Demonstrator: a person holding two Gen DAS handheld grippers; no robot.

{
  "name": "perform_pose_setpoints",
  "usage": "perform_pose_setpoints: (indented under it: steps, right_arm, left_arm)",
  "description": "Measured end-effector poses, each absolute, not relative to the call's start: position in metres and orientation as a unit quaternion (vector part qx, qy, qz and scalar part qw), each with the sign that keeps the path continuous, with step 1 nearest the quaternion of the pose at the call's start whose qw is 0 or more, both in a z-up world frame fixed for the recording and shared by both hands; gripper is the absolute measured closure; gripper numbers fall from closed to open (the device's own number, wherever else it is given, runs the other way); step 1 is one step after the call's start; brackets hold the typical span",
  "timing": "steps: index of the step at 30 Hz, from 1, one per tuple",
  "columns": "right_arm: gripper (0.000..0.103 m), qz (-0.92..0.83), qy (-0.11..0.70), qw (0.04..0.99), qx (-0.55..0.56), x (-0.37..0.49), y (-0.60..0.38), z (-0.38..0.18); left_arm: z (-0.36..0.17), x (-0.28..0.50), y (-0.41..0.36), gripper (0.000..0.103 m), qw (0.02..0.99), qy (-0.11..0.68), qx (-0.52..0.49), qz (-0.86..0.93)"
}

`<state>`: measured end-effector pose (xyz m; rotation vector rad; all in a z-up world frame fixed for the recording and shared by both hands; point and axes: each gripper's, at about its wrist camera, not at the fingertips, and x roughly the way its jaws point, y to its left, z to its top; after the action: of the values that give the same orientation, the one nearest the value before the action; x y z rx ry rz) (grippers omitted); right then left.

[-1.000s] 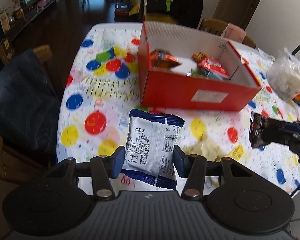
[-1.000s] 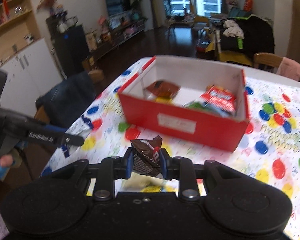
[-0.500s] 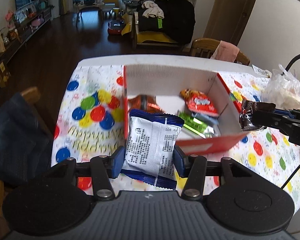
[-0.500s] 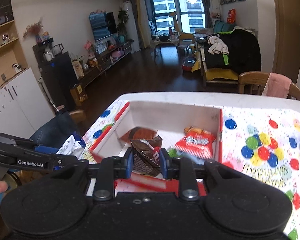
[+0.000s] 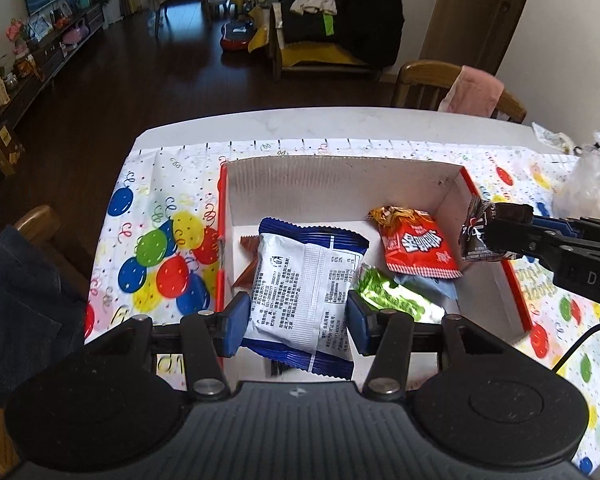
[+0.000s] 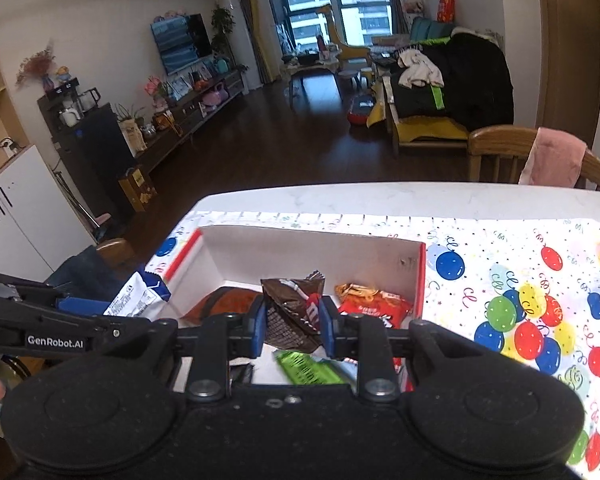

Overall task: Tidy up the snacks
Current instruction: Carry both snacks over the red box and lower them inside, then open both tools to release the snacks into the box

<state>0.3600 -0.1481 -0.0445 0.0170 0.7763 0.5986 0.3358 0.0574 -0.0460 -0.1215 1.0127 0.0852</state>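
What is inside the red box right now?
Inside the red box: a red snack bag, a green packet, a pale blue packet and a brown packet, partly hidden by the white-and-blue packet held in the left tongs.

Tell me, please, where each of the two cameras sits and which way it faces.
Left wrist: sits on the left gripper, looking forward and down into the red box; its own fingers clamp the white-and-blue packet, and the right gripper enters from the right.
Right wrist: sits on the right gripper, above the box's near edge, facing the living room; its fingers clamp the brown packet; the left gripper enters from the left.
Shared: box, both packets, red snack bag.
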Motion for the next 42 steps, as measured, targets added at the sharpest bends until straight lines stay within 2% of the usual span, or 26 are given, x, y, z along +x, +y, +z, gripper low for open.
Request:
perform_pose_setpoints:
  steps: [13, 28, 35, 42]
  right_arm:
    - [0.078, 0.286, 0.443, 0.849, -0.042, 0.425, -0.118, -0.091]
    - [0.076, 0.295, 0.466, 0.830, -0.087, 0.438, -0.093, -0.117]
    - [0.070, 0.290, 0.477, 0.826, -0.081, 0.441, -0.095, -0.118]
    - [0.055, 0.285, 0.475, 0.830, -0.071, 0.438, -0.101, -0.112]
  left_arm:
    - [-0.085, 0.404, 0.048, 0.053, 0.832, 0.549, -0.034, 0.068]
    - [-0.115, 0.425, 0.052, 0.053, 0.808, 0.583, -0.023, 0.080]
    - [-0.118, 0.424, 0.054, 0.053, 0.809, 0.583, -0.022, 0.074]
    - [-0.113, 0.421, 0.053, 0.052, 0.815, 0.575, -0.028, 0.067]
